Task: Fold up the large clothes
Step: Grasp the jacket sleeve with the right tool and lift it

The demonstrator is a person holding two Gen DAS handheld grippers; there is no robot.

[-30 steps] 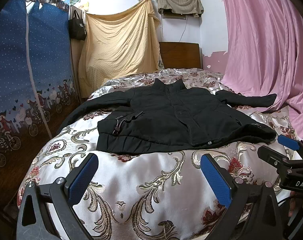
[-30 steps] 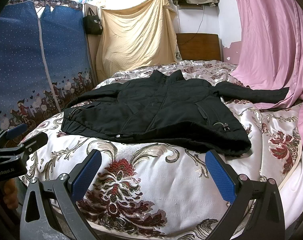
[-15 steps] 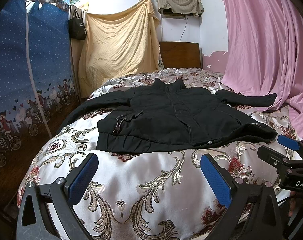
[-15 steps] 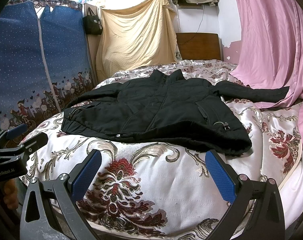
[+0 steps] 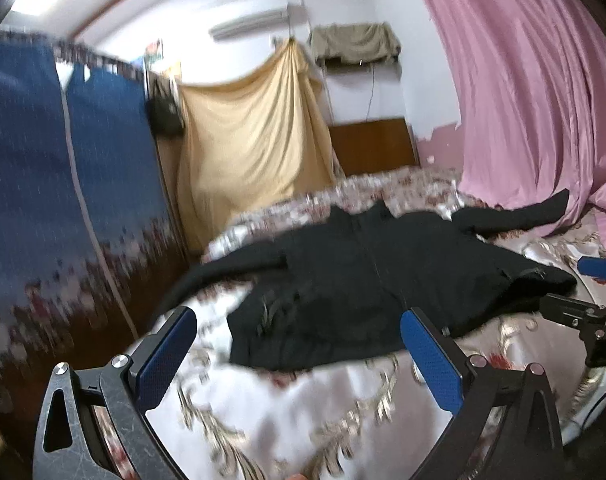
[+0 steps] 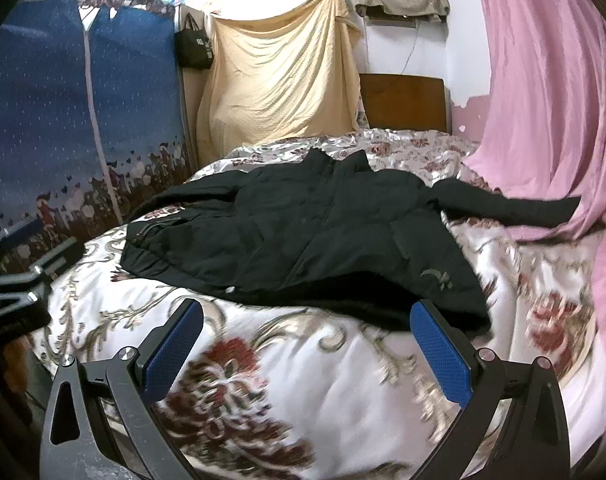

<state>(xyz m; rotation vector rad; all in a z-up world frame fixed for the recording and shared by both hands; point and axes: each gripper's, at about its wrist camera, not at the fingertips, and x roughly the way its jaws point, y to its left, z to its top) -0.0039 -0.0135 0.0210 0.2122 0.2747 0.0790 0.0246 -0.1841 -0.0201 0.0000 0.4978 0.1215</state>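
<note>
Black jacket (image 6: pixel 303 236) spread flat on bedspread (image 6: pixel 343 380); left gripper (image 5: pixel 299 356), right gripper (image 6: pixel 307 350) jaws spread, empty.

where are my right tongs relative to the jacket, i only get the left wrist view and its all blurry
observer: In the right wrist view the right tongs are open with nothing between them, low over the bedspread, tips just short of the black jacket hem.
operator: anything on the hem i can aim by
observer: Yes, a small pale snap sits on the hem edge, just beyond the tongs' left-hand blue pad.
</note>
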